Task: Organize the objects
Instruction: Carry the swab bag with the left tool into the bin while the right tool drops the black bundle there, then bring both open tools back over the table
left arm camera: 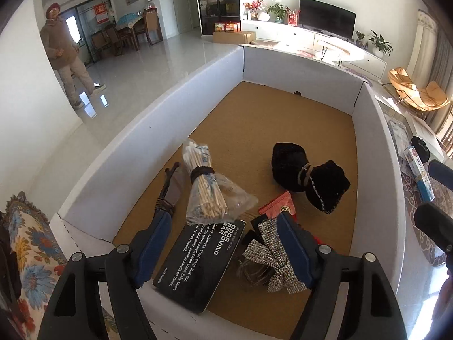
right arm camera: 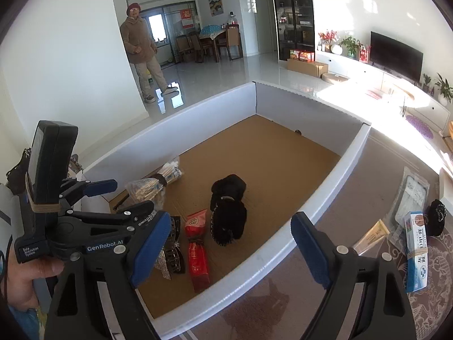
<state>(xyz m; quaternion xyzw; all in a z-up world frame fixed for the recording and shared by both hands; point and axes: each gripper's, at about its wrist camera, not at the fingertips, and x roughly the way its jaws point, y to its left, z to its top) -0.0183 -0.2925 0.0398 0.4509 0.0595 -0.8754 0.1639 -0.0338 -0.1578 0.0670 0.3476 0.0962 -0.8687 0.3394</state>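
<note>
We hold both grippers over the white box (left arm camera: 136, 130). The left gripper (left arm camera: 223, 243) has its fingers spread, empty — between them lie one black card (left arm camera: 198, 263) and one rhinestone bow (left arm camera: 269, 260); past the tips, one cotton-swab bundle (left arm camera: 203, 181), one red packet (left arm camera: 279, 202), one black fabric clump (left arm camera: 308, 172). The right gripper (right arm camera: 226, 250) is spread too, holding nothing — beyond its right finger, outside the box, one boxed tube (right arm camera: 414, 249).

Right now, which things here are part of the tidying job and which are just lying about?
Part of the job:
white box
cotton swab bundle
black card
rhinestone bow
black pouches
red packet
blue-and-white carton, outside the box

Just lying about:
television
dining table
cardboard carton
</note>
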